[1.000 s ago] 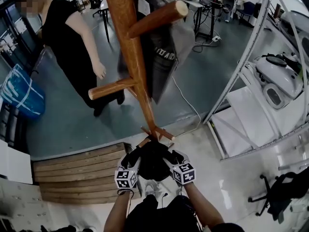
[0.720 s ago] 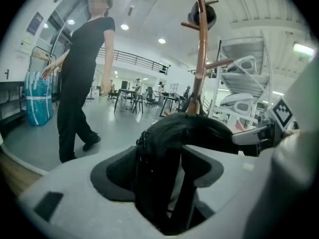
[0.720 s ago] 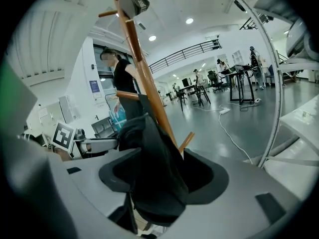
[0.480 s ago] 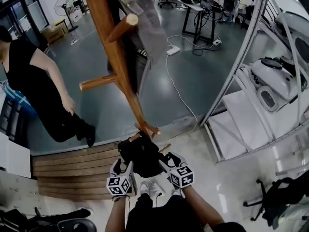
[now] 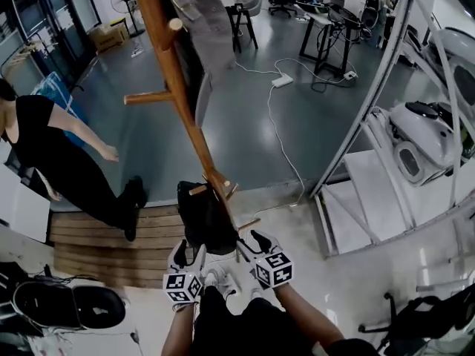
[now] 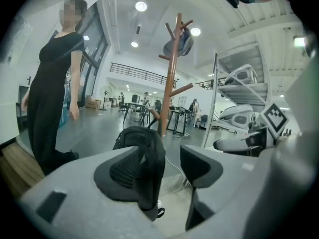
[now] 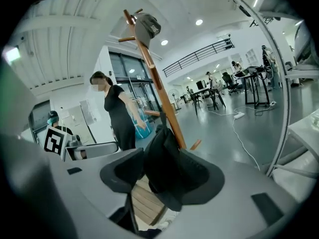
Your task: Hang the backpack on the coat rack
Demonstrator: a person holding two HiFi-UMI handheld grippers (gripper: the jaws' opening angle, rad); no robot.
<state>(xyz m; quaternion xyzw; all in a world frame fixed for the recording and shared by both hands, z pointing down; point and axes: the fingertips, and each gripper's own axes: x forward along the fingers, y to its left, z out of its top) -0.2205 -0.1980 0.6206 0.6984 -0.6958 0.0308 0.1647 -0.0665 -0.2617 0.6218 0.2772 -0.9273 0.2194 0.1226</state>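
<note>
As right gripper (image 7: 162, 177) jaws pinch backpack (image 5: 202, 217) — left gripper (image 6: 169, 173) jaws gape.

backpack (image 5: 202, 217) showing black all over | coat rack (image 5: 182, 99) showing warm brown wood; garment (image 5: 206, 17) showing grey | left tool (image 5: 187, 254) and right tool (image 5: 249, 242) wearing black-and-white square markers; pads (image 6: 124, 176) showing black | floor (image 5: 245, 124) showing blue-grey | person (image 5: 52, 154) wearing black
</note>
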